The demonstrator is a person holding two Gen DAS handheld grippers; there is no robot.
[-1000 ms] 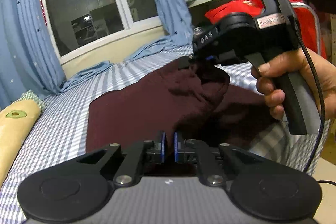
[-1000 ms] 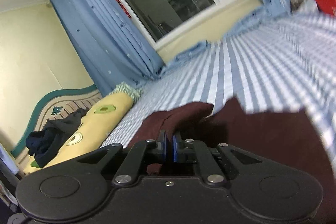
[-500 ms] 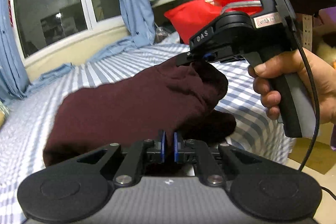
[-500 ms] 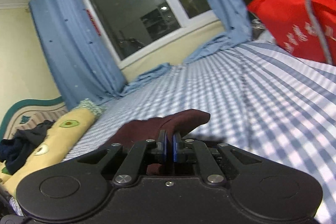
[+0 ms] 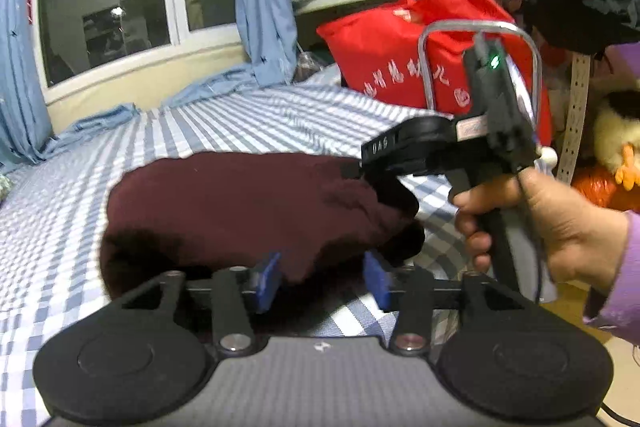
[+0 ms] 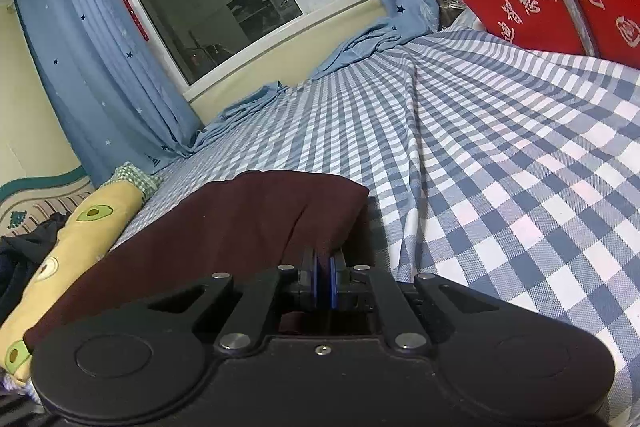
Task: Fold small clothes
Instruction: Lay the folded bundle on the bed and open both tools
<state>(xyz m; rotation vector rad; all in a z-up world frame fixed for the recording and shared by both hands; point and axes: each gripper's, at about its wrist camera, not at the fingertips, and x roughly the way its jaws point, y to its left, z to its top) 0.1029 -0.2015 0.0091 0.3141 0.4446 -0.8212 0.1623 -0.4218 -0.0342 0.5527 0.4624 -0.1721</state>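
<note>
A maroon garment (image 5: 248, 211), folded into a thick bundle, lies on the blue-checked bed sheet (image 6: 500, 155) at the centre of the left wrist frame. The left gripper (image 5: 322, 279), at lower centre, has just been opening; its jaws stand half apart, the cloth's near edge between them without being pressed. The right gripper (image 6: 323, 285), held by a hand (image 5: 552, 227) at right, has its jaws closed tight on the garment's corner. A red bag (image 5: 424, 59) stands at the upper right.
</note>
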